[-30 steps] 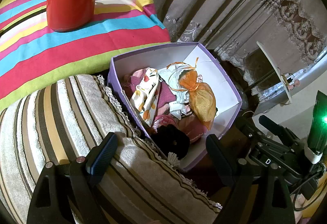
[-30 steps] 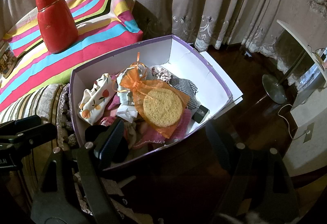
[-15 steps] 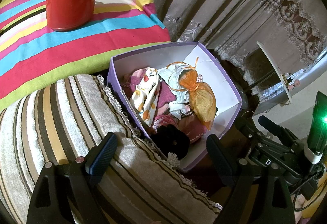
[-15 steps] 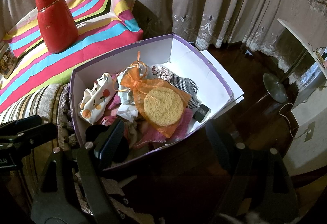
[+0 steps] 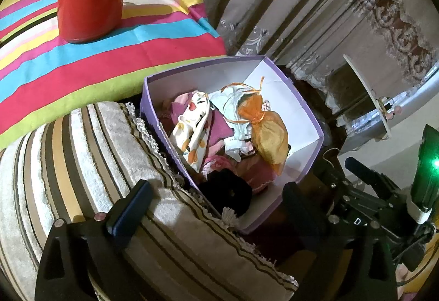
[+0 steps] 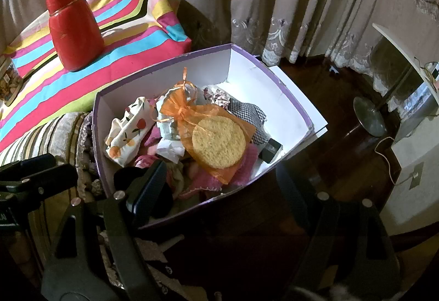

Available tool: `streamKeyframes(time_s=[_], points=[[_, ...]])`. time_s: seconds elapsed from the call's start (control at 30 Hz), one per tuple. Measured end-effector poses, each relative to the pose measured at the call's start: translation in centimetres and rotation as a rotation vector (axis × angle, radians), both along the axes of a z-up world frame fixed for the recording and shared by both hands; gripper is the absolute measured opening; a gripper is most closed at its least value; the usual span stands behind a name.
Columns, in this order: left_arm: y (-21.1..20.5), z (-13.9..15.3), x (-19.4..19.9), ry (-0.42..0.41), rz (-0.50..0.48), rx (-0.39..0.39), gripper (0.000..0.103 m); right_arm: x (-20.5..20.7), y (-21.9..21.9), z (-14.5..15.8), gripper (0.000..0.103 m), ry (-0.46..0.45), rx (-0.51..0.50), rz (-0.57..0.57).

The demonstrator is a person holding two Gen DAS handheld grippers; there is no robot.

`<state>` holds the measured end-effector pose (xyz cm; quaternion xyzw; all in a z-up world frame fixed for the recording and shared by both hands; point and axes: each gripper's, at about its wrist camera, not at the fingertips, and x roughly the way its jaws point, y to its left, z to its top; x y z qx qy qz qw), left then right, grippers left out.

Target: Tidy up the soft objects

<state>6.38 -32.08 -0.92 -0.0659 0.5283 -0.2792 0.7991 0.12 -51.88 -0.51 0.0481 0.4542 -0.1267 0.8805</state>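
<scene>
While both tongs hang above the near end of the box point(image 6: 290, 97), neither holds anything: the left tongs point(image 5: 216, 207) stand wide over the striped cushion point(image 5: 82, 163) and the box's near corner, and the right tongs point(image 6: 219, 185) stand wide over the box's near wall.

Soft items lie heaped inside the box, crowded toward the cushion side, with the far end bare white card. Topmost is an orange mesh pouch point(image 6: 214, 136) with a round sponge point(image 6: 218, 143) inside it, lying across the heap. Beside it lie a fruit-print cloth point(image 6: 129, 133), pink cloths point(image 6: 211, 180), a checked cloth point(image 6: 247, 114) and a black soft piece point(image 5: 227, 191) at the near corner. A small black box point(image 6: 271, 150) sits against the right wall.

Judgement: the goods are gathered in one container, as the task would leave them, yet they lie loose and unfolded. That fits either a pile awaiting sorting or items dropped in as collected; the views do not settle which.

A red jar point(image 6: 74, 31) stands on the striped cloth point(image 5: 82, 59) behind, well apart from the box.
</scene>
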Motion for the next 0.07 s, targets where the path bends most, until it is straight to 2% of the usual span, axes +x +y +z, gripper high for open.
streamKeyframes(time_s=[0.07], points=[[-0.30,0.04,-0.04,-0.006,-0.009,0.005,0.100,-0.03,-0.05,-0.18,0.084,0.004,0.003,-0.002]])
